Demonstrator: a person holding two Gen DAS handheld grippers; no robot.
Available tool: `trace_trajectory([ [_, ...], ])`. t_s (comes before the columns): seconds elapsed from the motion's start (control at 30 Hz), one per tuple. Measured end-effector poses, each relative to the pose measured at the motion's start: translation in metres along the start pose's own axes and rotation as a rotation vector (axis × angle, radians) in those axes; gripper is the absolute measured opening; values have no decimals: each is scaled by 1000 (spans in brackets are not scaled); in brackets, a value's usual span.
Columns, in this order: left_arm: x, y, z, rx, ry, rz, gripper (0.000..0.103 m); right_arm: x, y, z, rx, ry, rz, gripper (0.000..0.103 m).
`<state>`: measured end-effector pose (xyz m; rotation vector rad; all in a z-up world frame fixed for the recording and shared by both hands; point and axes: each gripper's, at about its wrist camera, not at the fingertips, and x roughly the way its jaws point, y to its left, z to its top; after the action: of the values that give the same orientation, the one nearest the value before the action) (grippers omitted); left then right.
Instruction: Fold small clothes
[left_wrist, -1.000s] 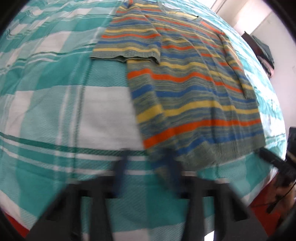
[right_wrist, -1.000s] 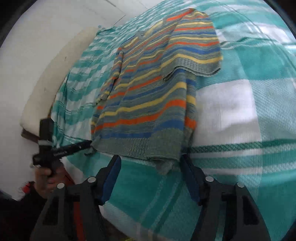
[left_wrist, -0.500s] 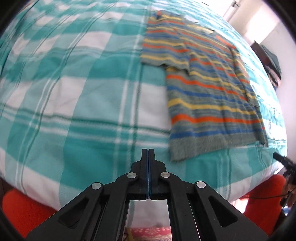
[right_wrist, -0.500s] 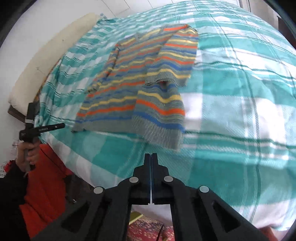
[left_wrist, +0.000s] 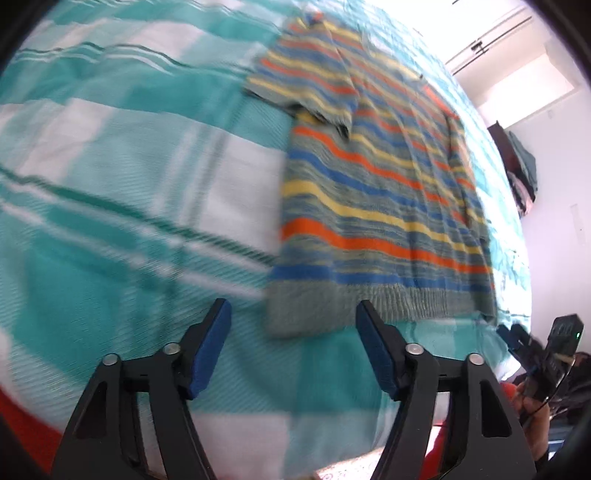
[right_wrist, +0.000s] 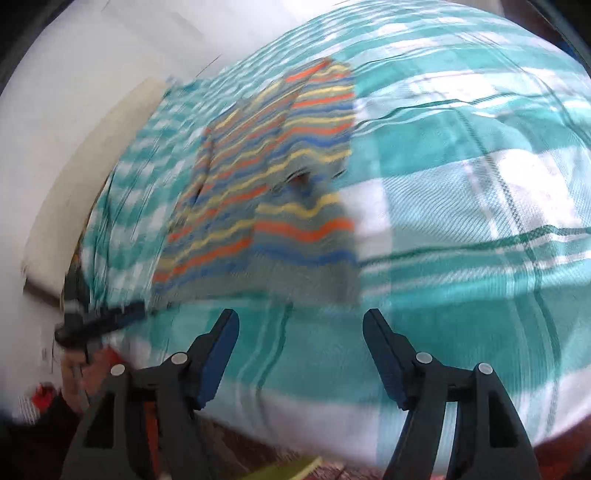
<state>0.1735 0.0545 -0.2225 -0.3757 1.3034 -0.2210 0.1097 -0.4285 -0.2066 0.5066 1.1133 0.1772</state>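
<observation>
Left gripper (left_wrist: 291, 325) hangs released, jaws just opened, nothing between them; the striped orange, yellow and blue knitted sweater (left_wrist: 376, 206) lies flat on the teal-and-white checked bedspread (left_wrist: 129, 184). Right gripper (right_wrist: 301, 334), likewise freshly spread, risks pinching bedspread with hem.

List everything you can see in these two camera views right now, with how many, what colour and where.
sweater: one, grey knit with orange, yellow and blue stripes, lying flat on the bed, one sleeve folded in over the body
bedspread: one, teal and white plaid, covering the bed
pillow or headboard pad: one, cream, along the bed's far edge by the white wall
dark clothes: a pile, count unclear, by the wall beyond the bed
left tool: one, black with blue pads, jaws just opened and empty, before the sweater's hem
right tool: one, black with blue pads, jaws just opened and empty, before the hem
hand: one, holding the right tool
</observation>
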Motion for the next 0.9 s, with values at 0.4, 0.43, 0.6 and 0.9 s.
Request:
trace_trajectory([
  [0.4,-61,-3,4,186,18,34,3,-22,31,15,-122,125,-12,6],
  [0.43,-64,-4,1,200,29,32,3,-25,33,13,-136,142,-15,6],
  [0.6,-53,-7,-21,268,89,80,3,-28,27,-11,-185,225,-83,6],
  [0.9,-16,12,-28,164,115,115,6,-2,1,-33,-136,209,-142,6],
])
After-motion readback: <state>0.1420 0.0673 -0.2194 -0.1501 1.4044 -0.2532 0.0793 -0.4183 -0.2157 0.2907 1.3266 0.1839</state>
